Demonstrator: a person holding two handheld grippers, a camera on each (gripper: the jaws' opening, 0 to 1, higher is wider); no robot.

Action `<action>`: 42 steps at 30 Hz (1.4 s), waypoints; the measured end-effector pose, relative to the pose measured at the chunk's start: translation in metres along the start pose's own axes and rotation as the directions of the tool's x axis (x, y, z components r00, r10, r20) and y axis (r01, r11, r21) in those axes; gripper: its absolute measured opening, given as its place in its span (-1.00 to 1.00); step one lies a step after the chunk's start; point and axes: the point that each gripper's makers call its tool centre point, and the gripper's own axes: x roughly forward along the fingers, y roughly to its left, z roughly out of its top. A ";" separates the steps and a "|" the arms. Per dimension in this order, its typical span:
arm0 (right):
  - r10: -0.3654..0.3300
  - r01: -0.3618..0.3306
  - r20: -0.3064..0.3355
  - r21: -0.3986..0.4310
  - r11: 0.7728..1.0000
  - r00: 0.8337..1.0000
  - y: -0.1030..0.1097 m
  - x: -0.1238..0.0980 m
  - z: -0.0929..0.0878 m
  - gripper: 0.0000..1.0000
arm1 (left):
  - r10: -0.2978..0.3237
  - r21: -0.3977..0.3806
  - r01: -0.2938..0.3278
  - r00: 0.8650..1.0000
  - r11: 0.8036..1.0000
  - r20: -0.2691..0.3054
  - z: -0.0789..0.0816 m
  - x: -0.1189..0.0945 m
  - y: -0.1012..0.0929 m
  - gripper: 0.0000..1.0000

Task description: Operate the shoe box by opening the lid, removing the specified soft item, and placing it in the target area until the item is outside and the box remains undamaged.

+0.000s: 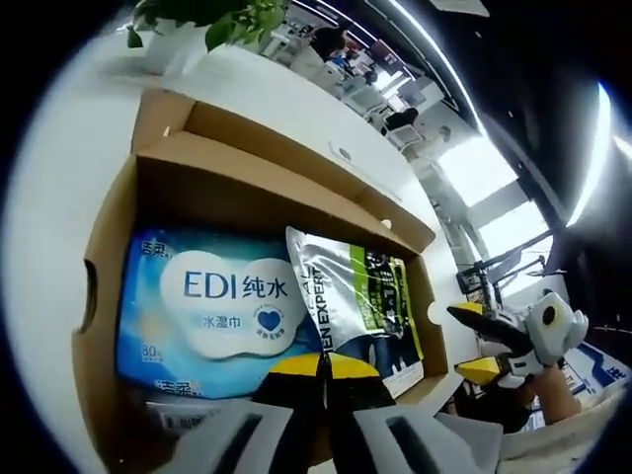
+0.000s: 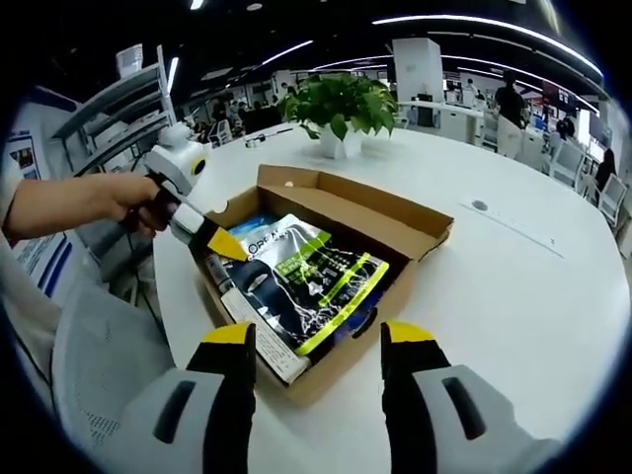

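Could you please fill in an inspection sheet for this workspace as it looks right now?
Surface: white round table, bare around the box.
Job's things: cardboard shoe box open, lid flap folded back; a blue wet wipes pack and a silver-and-green pouch lie inside, the pouch partly over the wipes.
Clutter: potted plant on the table behind the box.
Grippers: left gripper shut, tip at the box's inner edge over the contents; right gripper open, hanging just short of the box's near side.
Cables: nothing seen.
Surroundings: open office with shelving, desks and people in the background.
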 end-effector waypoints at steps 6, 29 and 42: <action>0.023 -0.023 -0.009 -0.005 1.000 1.000 0.008 0.013 0.005 -0.12 | 0.011 0.013 -0.012 1.000 1.000 0.014 0.002 -0.006 0.005 -1.00; 0.089 -0.086 -0.100 0.035 0.996 0.991 0.016 0.063 0.005 -0.21 | 0.067 0.080 -0.069 0.997 0.994 0.027 0.007 -0.022 0.025 -1.00; 0.101 -0.089 -0.135 0.091 0.992 0.986 0.005 0.080 0.005 -0.34 | 0.097 0.147 -0.096 0.995 0.984 0.006 0.006 -0.018 0.033 -1.00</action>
